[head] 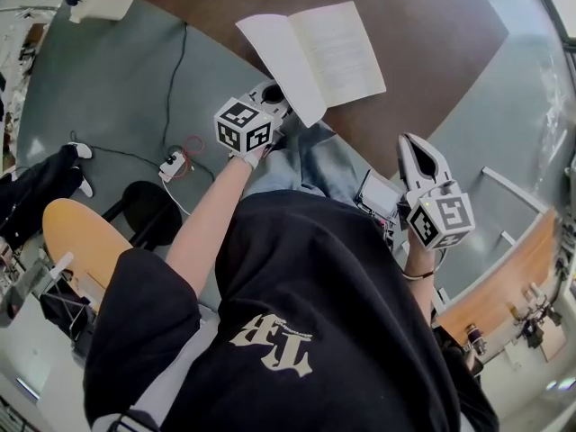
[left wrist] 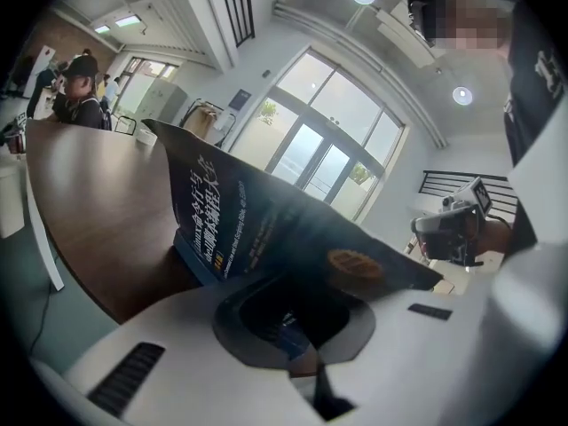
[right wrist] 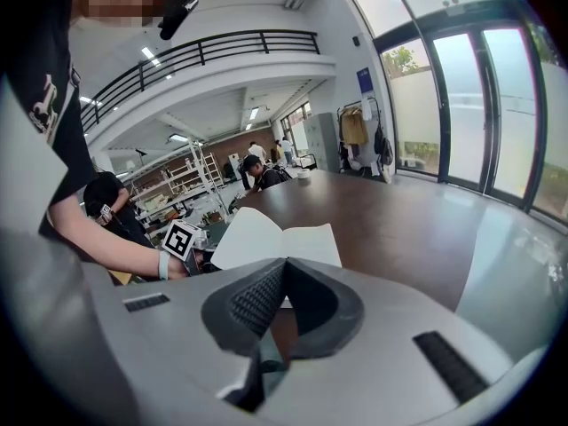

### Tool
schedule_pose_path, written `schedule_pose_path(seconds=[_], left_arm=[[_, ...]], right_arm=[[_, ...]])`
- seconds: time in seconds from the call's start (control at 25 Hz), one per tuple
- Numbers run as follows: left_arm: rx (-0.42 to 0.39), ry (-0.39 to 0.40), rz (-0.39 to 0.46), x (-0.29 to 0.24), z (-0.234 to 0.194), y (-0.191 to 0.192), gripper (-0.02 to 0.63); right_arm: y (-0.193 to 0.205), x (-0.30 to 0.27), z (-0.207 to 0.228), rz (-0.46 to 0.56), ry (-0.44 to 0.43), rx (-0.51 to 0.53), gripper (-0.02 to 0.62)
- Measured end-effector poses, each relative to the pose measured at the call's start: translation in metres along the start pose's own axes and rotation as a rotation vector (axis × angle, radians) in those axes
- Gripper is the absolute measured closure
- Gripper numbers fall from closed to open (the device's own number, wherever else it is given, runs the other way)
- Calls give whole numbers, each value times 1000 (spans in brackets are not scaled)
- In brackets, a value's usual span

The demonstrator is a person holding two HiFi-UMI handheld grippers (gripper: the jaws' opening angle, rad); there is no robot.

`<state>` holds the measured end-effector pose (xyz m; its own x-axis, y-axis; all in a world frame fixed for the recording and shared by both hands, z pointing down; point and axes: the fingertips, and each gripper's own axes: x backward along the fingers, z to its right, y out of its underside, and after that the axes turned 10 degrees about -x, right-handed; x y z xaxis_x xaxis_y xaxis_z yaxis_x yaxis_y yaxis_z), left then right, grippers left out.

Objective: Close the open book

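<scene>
Only left gripper view shows book [left wrist: 257, 229] underside (dark cover).

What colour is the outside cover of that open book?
The cover is dark blue with pale lettering, clearest in the left gripper view.

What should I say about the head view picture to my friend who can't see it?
An open book lies at the edge of a brown table, its left half tilted up where the left tongs pinch its cover. The right tongs are shut and empty, held off the table in front of the person.
</scene>
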<state>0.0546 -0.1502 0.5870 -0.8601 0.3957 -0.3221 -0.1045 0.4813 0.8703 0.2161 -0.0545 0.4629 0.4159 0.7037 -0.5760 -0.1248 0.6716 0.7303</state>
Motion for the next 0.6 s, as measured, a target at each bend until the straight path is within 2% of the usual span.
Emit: schedule_pose_path(seconds=[0.6], left_arm=[[-20, 30, -47, -35, 9, -1, 601]], right_arm=[[6, 16, 31, 16, 48, -52, 609]])
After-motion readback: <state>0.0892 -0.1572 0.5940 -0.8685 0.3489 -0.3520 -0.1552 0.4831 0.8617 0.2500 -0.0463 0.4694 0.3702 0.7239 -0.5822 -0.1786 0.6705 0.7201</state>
